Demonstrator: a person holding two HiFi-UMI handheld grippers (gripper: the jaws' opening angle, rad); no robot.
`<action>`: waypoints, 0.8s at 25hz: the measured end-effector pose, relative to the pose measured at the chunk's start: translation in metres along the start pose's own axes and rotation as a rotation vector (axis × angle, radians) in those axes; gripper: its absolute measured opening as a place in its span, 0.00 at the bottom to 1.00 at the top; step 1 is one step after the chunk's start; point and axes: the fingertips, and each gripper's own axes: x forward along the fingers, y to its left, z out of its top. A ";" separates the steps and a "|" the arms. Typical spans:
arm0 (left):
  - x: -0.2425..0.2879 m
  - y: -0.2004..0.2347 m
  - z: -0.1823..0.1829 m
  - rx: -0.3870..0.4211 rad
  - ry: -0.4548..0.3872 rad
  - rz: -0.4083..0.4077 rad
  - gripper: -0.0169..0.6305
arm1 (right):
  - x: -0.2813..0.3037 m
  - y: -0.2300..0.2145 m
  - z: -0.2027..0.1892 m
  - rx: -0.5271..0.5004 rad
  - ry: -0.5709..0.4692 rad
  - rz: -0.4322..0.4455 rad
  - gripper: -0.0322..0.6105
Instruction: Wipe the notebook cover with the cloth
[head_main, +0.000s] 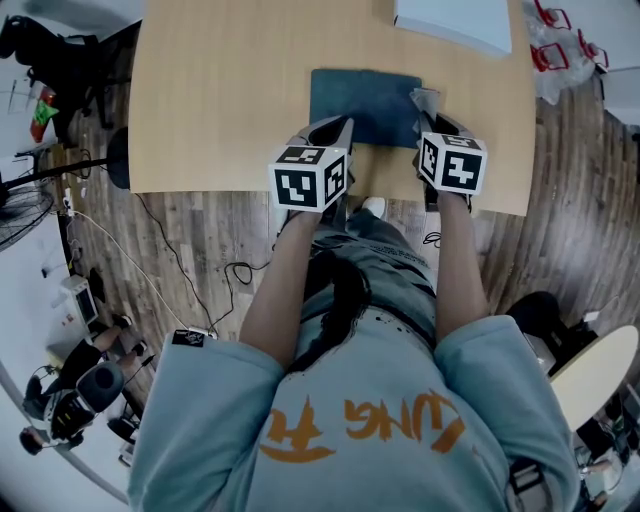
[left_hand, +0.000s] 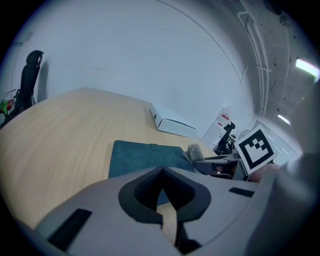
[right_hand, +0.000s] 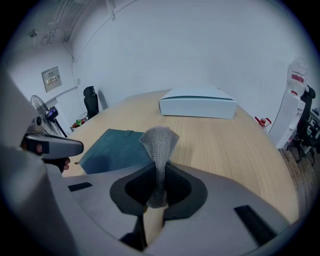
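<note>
A dark teal notebook (head_main: 365, 103) lies flat on the wooden table (head_main: 220, 100), close to its near edge. My right gripper (head_main: 430, 120) is shut on a grey mesh cloth (head_main: 424, 99), which stands up from the jaws (right_hand: 159, 145) just off the notebook's (right_hand: 116, 150) right near corner. My left gripper (head_main: 338, 128) hovers at the notebook's near edge. Its jaws are shut (left_hand: 162, 172) with nothing between them. From the left gripper view the notebook (left_hand: 142, 157) is straight ahead, and the cloth (left_hand: 198, 150) and the right gripper (left_hand: 222, 165) are to its right.
A white flat box (head_main: 455, 22) lies at the table's far right (right_hand: 197, 106). Around the table stand a black chair (right_hand: 90, 100), a fan (head_main: 20, 215), floor cables (head_main: 160, 285) and red-framed chairs (head_main: 560, 40). A round table (head_main: 600, 370) is at the right.
</note>
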 end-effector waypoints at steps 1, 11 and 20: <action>0.000 0.000 -0.001 0.000 -0.001 0.001 0.05 | 0.000 -0.005 -0.002 0.010 0.003 -0.011 0.10; -0.009 0.015 0.009 -0.010 -0.021 0.000 0.05 | -0.009 0.011 0.027 0.016 -0.082 0.012 0.10; -0.016 0.068 0.028 -0.057 -0.029 0.004 0.05 | 0.014 0.072 0.049 -0.029 -0.068 0.064 0.10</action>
